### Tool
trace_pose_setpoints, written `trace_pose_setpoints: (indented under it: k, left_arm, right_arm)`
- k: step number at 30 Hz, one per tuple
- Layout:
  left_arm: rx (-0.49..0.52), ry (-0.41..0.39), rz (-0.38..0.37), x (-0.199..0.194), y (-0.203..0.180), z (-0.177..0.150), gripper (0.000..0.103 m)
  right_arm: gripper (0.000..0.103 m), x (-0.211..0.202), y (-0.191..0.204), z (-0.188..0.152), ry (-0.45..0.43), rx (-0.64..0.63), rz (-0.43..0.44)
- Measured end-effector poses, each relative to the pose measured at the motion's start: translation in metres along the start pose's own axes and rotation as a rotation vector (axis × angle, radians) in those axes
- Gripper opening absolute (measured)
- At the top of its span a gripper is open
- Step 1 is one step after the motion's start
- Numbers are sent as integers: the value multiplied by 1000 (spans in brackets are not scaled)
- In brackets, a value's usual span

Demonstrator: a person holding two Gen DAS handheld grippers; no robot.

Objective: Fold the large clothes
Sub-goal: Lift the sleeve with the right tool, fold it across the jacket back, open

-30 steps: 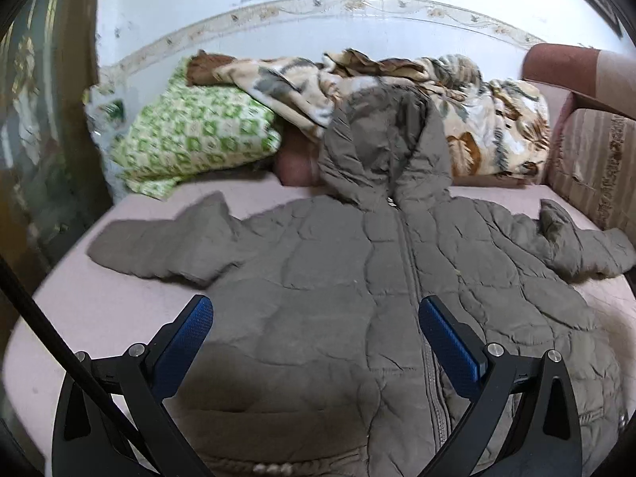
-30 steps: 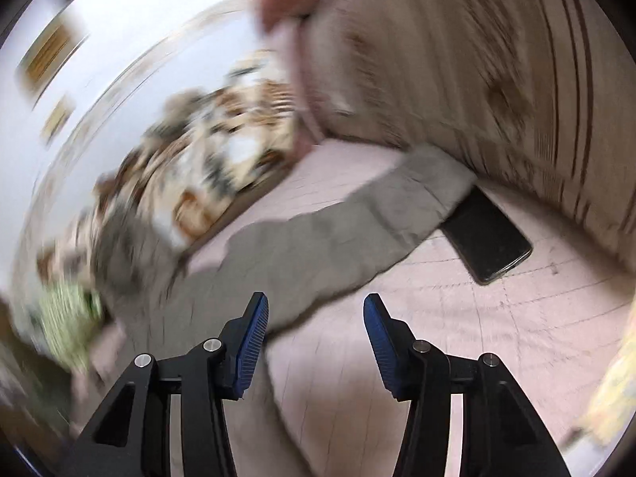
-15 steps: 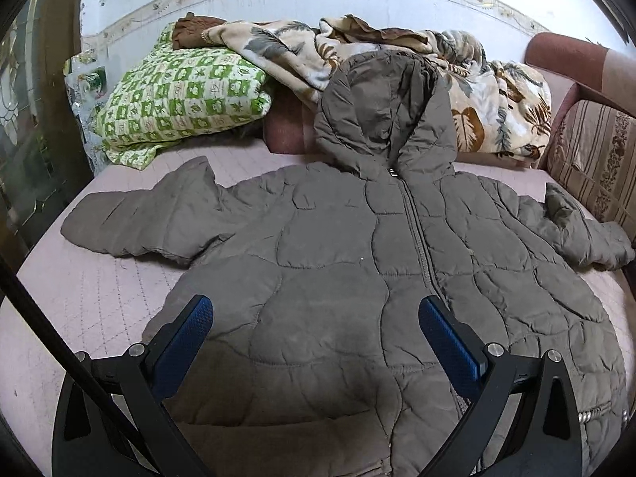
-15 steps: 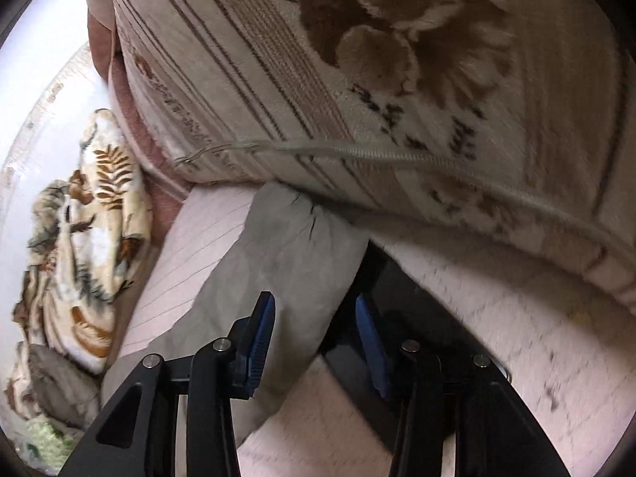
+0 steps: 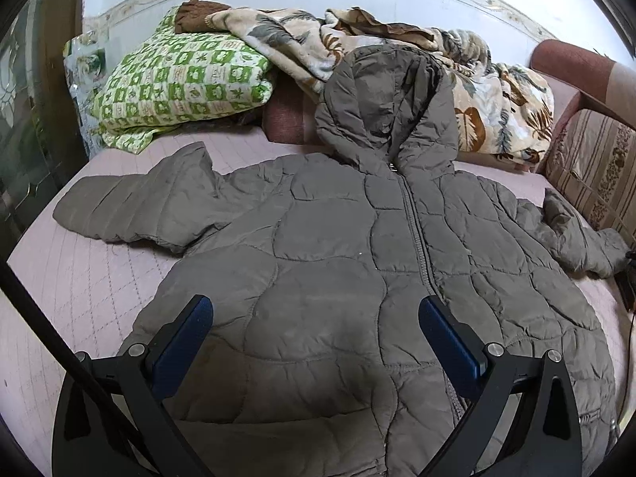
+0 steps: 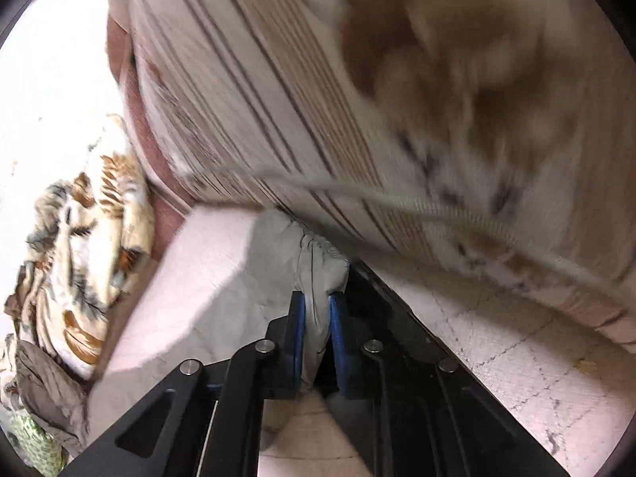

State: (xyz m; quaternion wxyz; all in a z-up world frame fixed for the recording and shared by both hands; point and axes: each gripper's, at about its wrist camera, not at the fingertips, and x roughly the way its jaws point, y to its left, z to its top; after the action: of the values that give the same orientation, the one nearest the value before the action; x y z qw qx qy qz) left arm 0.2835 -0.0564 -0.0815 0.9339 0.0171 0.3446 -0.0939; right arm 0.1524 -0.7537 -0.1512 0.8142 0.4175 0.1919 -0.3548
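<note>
A grey-brown quilted hooded jacket [image 5: 338, 262] lies front up on the pink bed, zipper shut, hood leaning on the bedding at the back, both sleeves spread out. My left gripper [image 5: 316, 318] is open and empty, hovering over the jacket's lower front. My right gripper [image 6: 317, 310] is shut on the cuff of the jacket's right-hand sleeve [image 6: 314, 274], right by the striped cushion. That sleeve end also shows in the left wrist view [image 5: 592, 250].
A green patterned pillow [image 5: 183, 79] and a leaf-print blanket [image 5: 497, 103] are piled at the back. A striped sofa cushion [image 6: 357, 99] borders the right side. A dark flat phone [image 6: 377, 294] lies under the right gripper. The pink quilted mattress [image 5: 79, 278] shows at left.
My right gripper has closed on the sleeve cuff beside the striped cushion. My left gripper has shifted slightly; the jacket sits a little lower in its view.
</note>
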Motion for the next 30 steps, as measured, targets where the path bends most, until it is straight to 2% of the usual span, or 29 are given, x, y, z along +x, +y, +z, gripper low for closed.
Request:
trace_pose_setpoints:
  k: [4, 9, 12, 17, 20, 22, 24, 25, 29, 30]
  left_arm:
    - [-11, -8, 9, -2, 3, 0, 103]
    - [-9, -41, 31, -8, 6, 3, 103]
    - [-12, -45, 39, -9, 8, 4, 103]
    - [-15, -55, 62, -13, 16, 3, 103]
    - [-25, -60, 77, -15, 24, 2, 103]
    - [-36, -59, 84, -17, 31, 1, 103]
    - [-38, -55, 89, -16, 36, 0, 103]
    - [-43, -50, 92, -16, 39, -1, 103]
    - [-63, -27, 77, -14, 46, -2, 103]
    - [-67, -23, 72, -13, 47, -2, 103]
  right_arm:
    - [10, -46, 26, 13, -121, -20, 44]
    - [10, -104, 74, 18, -216, -83, 201]
    - [9, -141, 119, 10, -248, -162, 329]
    - [4, -188, 188, -22, -219, -293, 548]
    - [4, -210, 237, -60, -168, -408, 670]
    - [4, -213, 264, -88, -119, -471, 712]
    - [4, -209, 286, -113, -74, -512, 739]
    - [4, -205, 291, -123, -56, -528, 722]
    - [6, -177, 288, -127, -47, -559, 597]
    - [11, -170, 283, -122, -54, -571, 539]
